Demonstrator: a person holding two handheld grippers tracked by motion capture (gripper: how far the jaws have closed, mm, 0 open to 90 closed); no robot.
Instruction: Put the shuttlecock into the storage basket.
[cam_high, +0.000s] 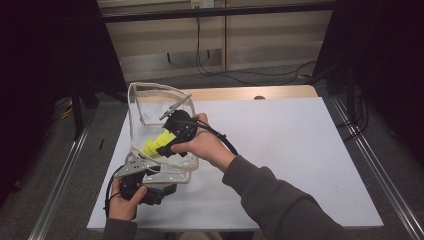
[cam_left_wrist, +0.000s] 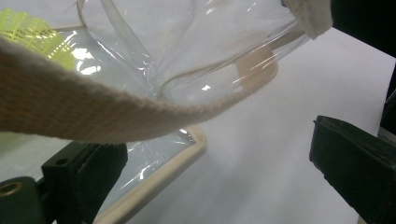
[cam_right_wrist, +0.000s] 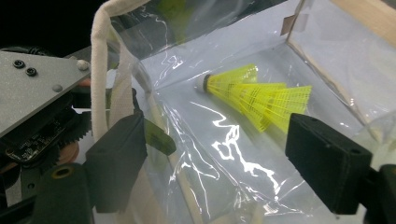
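Currently I read the right tool (cam_high: 165, 146) as released: in the right gripper view its two black jaws stand well apart with nothing between them, and they sit inside the mouth of the clear bag (cam_right_wrist: 233, 154). Just beyond the jaws, two yellow shuttlecocks (cam_right_wrist: 259, 95) lie nested on the bag's floor, cork end pointing away toward the back wall. The left tool (cam_high: 150, 192) is also released; in the left gripper view its jaws are spread wide, one under the bag's corner and one out over the bare desk (cam_left_wrist: 289, 121). The cream webbing strap (cam_left_wrist: 93, 116) crosses above that lower jaw, untouched by the far jaw. In the high view I see the bag standing at the left part of the white desk, its rim open upward, with the left tool at its near edge.
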